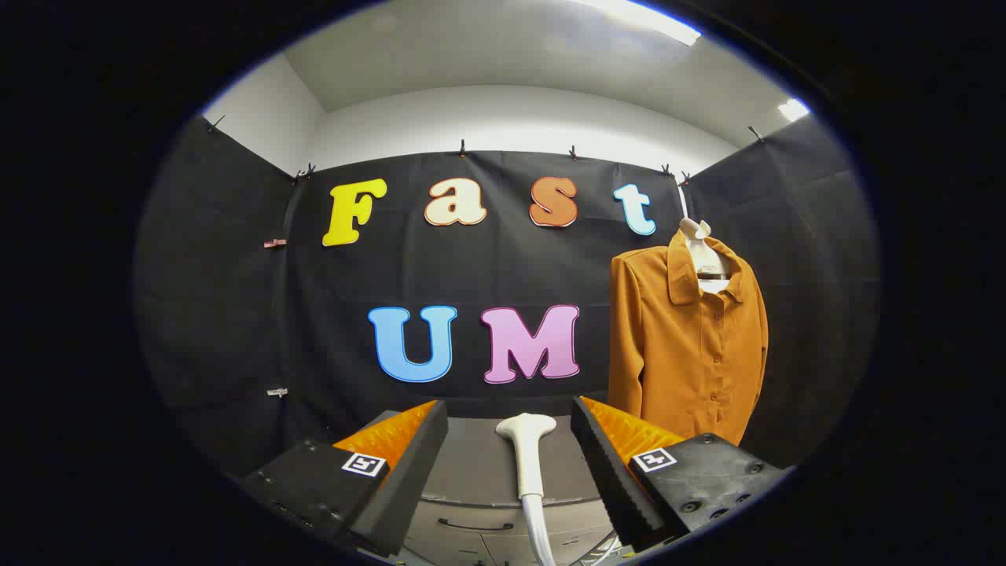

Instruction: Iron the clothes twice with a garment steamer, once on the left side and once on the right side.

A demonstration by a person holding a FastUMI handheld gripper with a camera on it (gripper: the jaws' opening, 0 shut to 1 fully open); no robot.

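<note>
Two fingers of my gripper (509, 448) stand wide apart, gripping nothing. Between them, untouched by either one, a white garment steamer (525, 452) stands upright, its flat head on top and its hose dropping away below. It rests by a grey cabinet top (479, 472). Beyond my fingers and off to the right, an orange button-up shirt (688, 346) hangs on a hanger against the black cloth wall, well apart from the steamer. I judge that ironing has not begun. Risks from here: closing off-centre could tip the steamer or let its smooth neck slip, and the trailing hose might snag as I carry it toward the shirt.
</note>
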